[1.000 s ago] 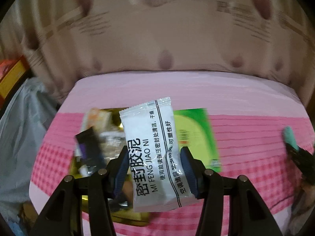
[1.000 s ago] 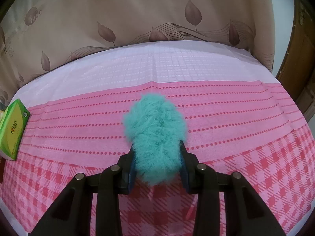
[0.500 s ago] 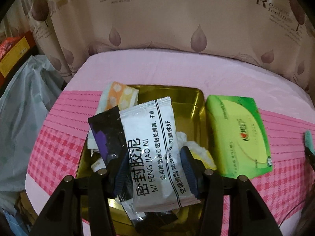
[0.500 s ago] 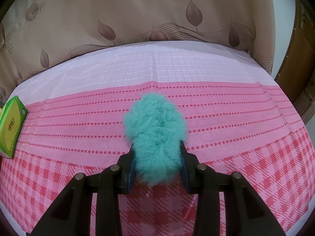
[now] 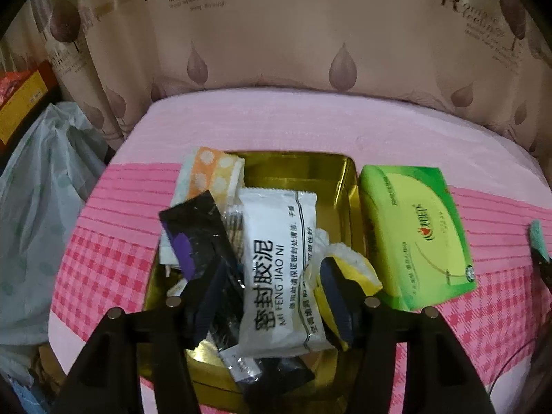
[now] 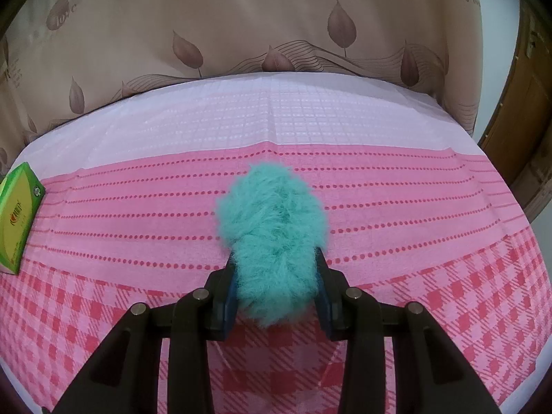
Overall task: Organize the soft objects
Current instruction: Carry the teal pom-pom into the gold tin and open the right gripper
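In the left wrist view my left gripper [image 5: 270, 293] is open over a gold tin tray [image 5: 303, 169]. The white sealing-clay packet [image 5: 276, 269] lies loose between the spread fingers, resting on the pile in the tray. The pile holds a black and purple sachet [image 5: 196, 238], an orange dotted cloth [image 5: 210, 176] and a yellow and white soft item [image 5: 352, 269]. In the right wrist view my right gripper [image 6: 274, 276] is shut on a teal fluffy ball [image 6: 272, 227], held above the pink cloth.
A green tissue pack [image 5: 414, 234] lies right of the tray; it also shows at the left edge in the right wrist view [image 6: 17, 214]. A pale plastic bag [image 5: 38, 200] hangs left of the table. Curtains stand behind. A wooden door [image 6: 531, 131] is at far right.
My left gripper moved over the tray, opened, and let go of the white packet, which now rests on the pile. The right gripper held still with the teal ball.
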`<state>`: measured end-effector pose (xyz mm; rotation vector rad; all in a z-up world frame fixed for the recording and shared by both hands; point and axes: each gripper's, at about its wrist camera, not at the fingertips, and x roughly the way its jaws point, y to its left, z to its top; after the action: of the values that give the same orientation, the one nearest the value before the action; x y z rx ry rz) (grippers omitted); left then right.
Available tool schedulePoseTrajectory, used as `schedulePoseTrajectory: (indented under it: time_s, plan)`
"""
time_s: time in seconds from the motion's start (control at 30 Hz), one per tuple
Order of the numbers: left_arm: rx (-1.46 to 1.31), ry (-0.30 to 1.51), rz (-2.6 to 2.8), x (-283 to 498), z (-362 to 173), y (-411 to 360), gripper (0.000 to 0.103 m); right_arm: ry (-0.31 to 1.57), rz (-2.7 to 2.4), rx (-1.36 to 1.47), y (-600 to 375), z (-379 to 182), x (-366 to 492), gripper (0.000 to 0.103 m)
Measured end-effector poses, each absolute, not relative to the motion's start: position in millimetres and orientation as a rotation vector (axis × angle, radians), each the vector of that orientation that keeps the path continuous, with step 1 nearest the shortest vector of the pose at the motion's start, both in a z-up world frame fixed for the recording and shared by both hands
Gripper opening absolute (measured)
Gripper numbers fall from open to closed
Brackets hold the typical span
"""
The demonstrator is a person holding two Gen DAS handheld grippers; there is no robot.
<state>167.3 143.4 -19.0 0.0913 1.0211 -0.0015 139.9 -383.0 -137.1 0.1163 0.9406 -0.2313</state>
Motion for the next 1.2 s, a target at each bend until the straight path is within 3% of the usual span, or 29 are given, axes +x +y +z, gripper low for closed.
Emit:
schedulePoseTrajectory:
  time_s: [0.27,0.43,0.77,1.2]
  plan:
    - [0.153,0.924,0.080,126,1,160,0.059,0.938,-0.231,0.119,-383,-137,140,0.033]
    - [0.197,0.875,0.167,96,-2,180,0.059,0.931,-0.233,0.120,-382,-136,138,0.026]
    - [0.159,0.887,0.238,76,-21,216,0.059,0.910,-0.208,0.128,-357,-113,129,0.024]
    - [0.157,0.857,0.232,70,-20,219,0.059,0.844,0.122,0.009,-195,-41,145,0.024]
